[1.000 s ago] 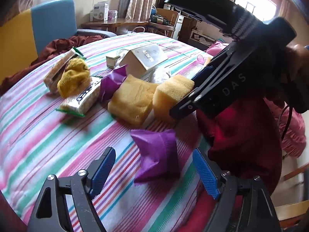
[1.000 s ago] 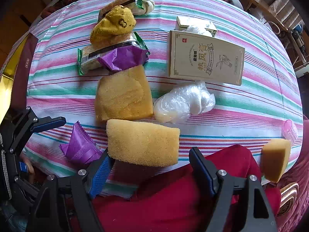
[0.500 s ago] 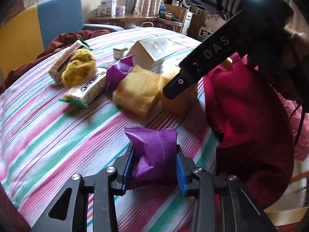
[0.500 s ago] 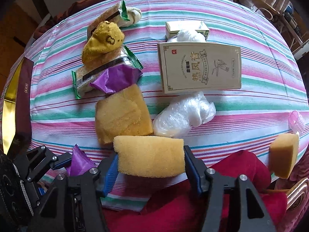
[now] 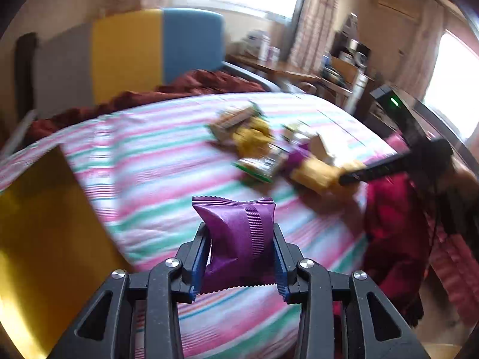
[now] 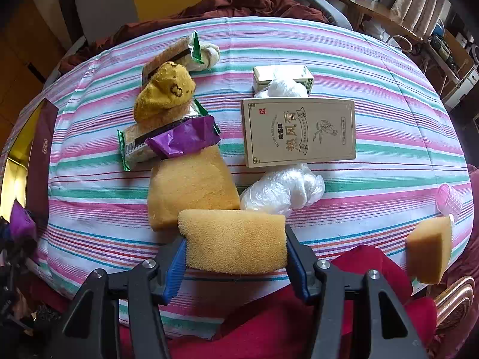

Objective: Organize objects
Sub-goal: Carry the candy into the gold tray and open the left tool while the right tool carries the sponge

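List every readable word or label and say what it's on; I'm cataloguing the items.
"热风膏": large characters on the beige flat box.
The box's small print and red seal: too small to read.
Green-edged snack packet: barcode only, illegible.
Purple packets, small box behind: nothing readable.

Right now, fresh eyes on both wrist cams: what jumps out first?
Both grippers are loaded: the left gripper is shut on a purple packet, lifted off the striped cloth, and the right gripper is closing on a yellow sponge between its pads. Beyond the sponge lies a cluster: a flat yellow sponge, a beige printed box and a crumpled plastic bag.
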`<control>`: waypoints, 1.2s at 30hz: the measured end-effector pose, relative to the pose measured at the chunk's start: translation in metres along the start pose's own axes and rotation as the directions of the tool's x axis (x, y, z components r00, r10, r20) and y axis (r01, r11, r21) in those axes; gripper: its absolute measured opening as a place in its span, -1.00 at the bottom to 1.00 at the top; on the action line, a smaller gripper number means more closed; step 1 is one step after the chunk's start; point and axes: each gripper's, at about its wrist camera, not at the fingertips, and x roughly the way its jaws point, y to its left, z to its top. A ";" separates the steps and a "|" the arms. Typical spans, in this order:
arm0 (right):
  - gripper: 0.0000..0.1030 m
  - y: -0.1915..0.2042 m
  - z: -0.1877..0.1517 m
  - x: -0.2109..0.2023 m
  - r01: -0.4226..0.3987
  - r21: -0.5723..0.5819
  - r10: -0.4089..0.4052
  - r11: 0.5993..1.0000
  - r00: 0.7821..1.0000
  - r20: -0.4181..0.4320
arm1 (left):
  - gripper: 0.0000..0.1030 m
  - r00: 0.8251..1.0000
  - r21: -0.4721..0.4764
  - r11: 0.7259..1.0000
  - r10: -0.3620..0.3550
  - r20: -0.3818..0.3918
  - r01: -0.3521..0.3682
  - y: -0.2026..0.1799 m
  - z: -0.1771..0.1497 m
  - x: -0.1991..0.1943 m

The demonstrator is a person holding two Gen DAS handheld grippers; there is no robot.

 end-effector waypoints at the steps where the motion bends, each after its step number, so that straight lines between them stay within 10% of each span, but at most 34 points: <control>1: 0.13 -0.003 0.000 -0.002 -0.002 0.005 0.002 1.000 1.000 0.009 | -0.25 0.999 -0.025 0.999 0.029 0.018 -0.029 0.012 0.006 -0.002; 5: 0.13 -0.003 -0.001 -0.006 0.009 0.018 -0.010 1.000 0.999 0.046 | -0.25 0.972 -0.117 0.967 0.231 0.030 -0.226 0.072 0.009 -0.024; 9: 0.12 0.004 -0.013 -0.018 0.021 0.034 -0.024 0.999 0.995 0.100 | -0.25 0.909 -0.245 0.878 0.417 -0.028 -0.410 0.153 0.003 -0.037; 18: 0.12 0.040 -0.027 -0.019 0.081 0.043 -0.086 0.996 0.986 0.142 | -0.24 0.801 -0.403 0.702 0.578 -0.159 -0.587 0.282 -0.010 -0.048; 36: 0.12 0.215 0.001 -0.037 -0.109 -0.249 0.171 0.962 0.955 0.241 | -0.04 0.777 -0.404 0.671 0.595 -0.208 -0.622 0.339 -0.015 -0.030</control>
